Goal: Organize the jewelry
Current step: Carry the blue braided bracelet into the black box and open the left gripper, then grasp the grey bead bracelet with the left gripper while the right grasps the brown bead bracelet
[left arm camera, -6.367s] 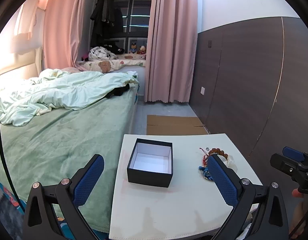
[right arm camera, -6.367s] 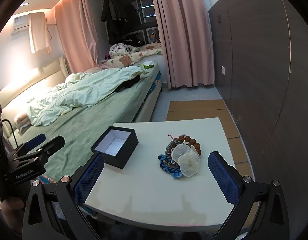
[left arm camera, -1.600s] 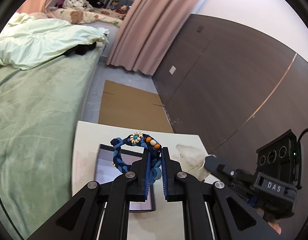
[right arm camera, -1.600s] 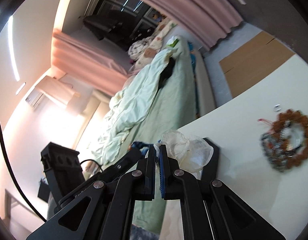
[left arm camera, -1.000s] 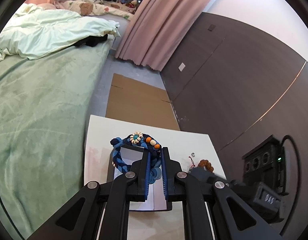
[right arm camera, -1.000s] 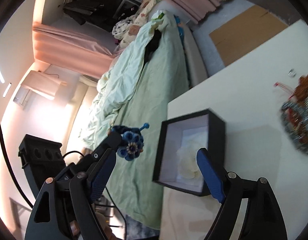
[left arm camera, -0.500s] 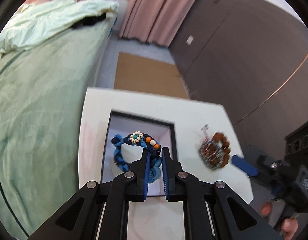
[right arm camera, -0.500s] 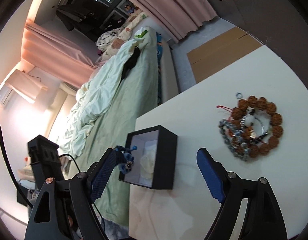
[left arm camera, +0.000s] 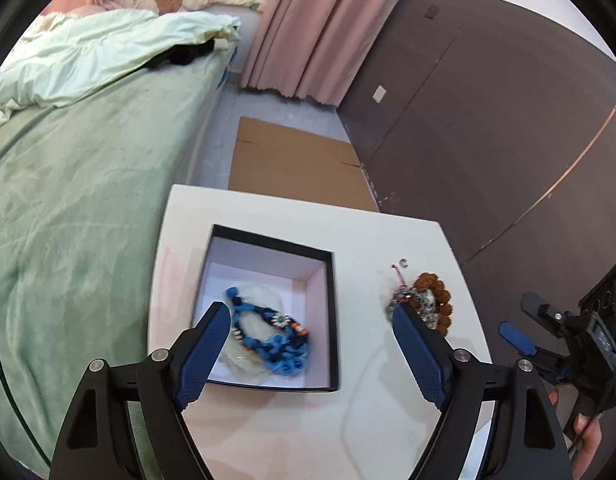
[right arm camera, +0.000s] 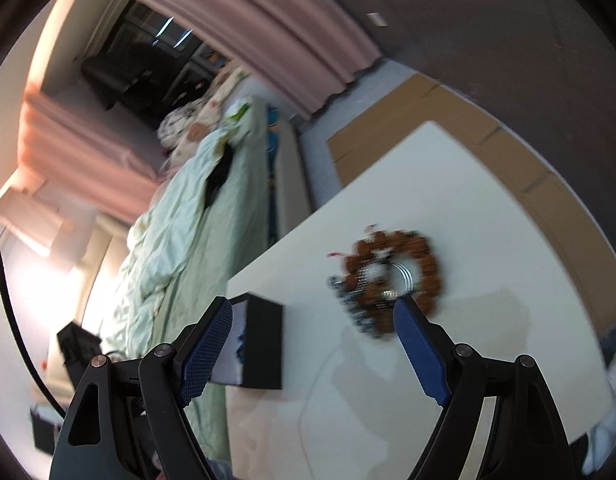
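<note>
A black box with a white inside (left arm camera: pixel 325 280) stands on the white table (left arm camera: pixel 268 212). A blue braided bracelet (left arm camera: pixel 268 332) lies in it on a clear plastic bag (left arm camera: pixel 244 356). My left gripper (left arm camera: pixel 309 334) is open and empty just above the box. A pile of brown bead and grey bracelets (left arm camera: pixel 425 306) lies to the right; it also shows in the right wrist view (right arm camera: pixel 387 272). My right gripper (right arm camera: pixel 313 334) is open and empty above the table, the pile by its right finger. The box (right arm camera: pixel 262 344) is at its left.
A green-covered bed (left arm camera: pixel 80 184) borders the table's left side. Flat cardboard (left arm camera: pixel 292 164) lies on the floor behind the table. A dark panelled wall (left arm camera: pixel 487 128) stands to the right. The right gripper (left arm camera: pixel 547 332) is off the table's right edge.
My left gripper has opened and the blue bracelet has dropped into the box. My right gripper, open, has swung closer to the bead pile.
</note>
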`<state>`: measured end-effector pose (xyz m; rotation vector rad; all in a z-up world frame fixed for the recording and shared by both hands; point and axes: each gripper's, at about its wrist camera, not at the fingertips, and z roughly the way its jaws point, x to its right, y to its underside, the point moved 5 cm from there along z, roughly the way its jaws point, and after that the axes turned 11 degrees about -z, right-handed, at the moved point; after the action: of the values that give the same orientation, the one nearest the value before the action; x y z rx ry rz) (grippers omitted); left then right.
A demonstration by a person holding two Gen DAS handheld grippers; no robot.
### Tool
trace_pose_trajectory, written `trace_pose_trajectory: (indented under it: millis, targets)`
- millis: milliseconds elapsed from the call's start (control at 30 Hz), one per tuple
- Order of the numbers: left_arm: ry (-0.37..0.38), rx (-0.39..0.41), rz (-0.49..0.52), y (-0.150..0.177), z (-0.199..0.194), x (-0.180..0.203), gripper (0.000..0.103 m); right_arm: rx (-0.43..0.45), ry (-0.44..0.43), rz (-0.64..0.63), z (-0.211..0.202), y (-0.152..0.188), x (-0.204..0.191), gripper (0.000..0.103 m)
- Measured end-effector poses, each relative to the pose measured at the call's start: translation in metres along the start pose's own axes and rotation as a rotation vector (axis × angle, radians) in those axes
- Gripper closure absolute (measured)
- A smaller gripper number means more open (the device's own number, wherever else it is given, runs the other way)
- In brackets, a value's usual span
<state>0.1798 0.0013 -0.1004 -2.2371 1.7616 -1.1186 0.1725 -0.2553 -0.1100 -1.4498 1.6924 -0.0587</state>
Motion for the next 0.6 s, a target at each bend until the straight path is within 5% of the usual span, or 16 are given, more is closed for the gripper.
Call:
trace_pose_trajectory:
  millis: [400, 600]
  targets:
    - [0.120, -0.056, 0.135, 0.020, 0.022, 0.067, 0.021, 0.002, 0.069, 0.113, -0.009, 0.000, 0.040, 0.020]
    - [0.117, -0.116, 0.143, 0.025, 0.047, 0.087, 0.041, 0.021, 0.087, 0.154, -0.013, -0.006, 0.054, 0.032]
